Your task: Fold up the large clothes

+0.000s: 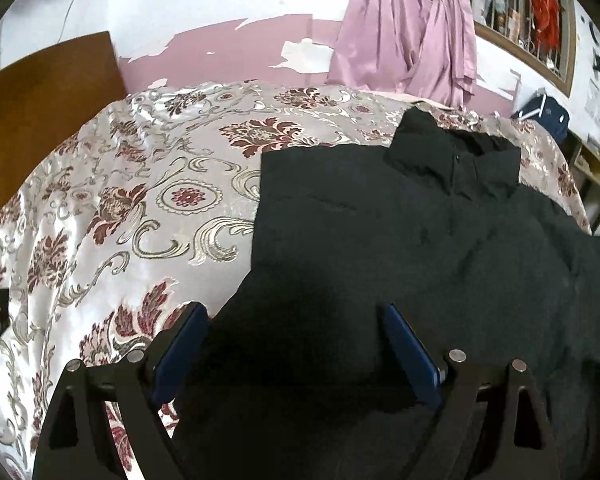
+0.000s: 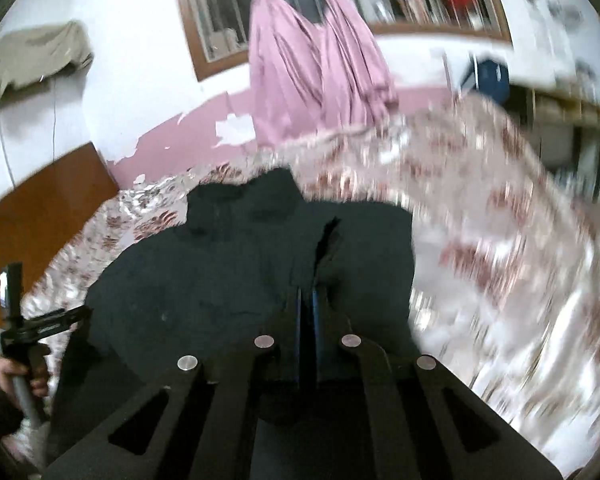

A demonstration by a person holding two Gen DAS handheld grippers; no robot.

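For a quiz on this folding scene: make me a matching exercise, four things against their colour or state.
Things:
1. jacket
2. curtain
3. left gripper
4. right gripper

States:
A. pink, hanging at the window
B. jaws wide apart above the cloth
C. black, spread on the floral bedspread
D. jaws closed together, dark cloth around them

Pairs: 1-C, 2-A, 3-B, 4-D

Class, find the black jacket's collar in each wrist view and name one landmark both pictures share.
Left wrist view: the jacket collar sits upper right of centre, on the floral bedspread.
Right wrist view: the collar sits just left of centre, beyond the right gripper.
Shared landmark: the pink curtain hanging behind the bed.
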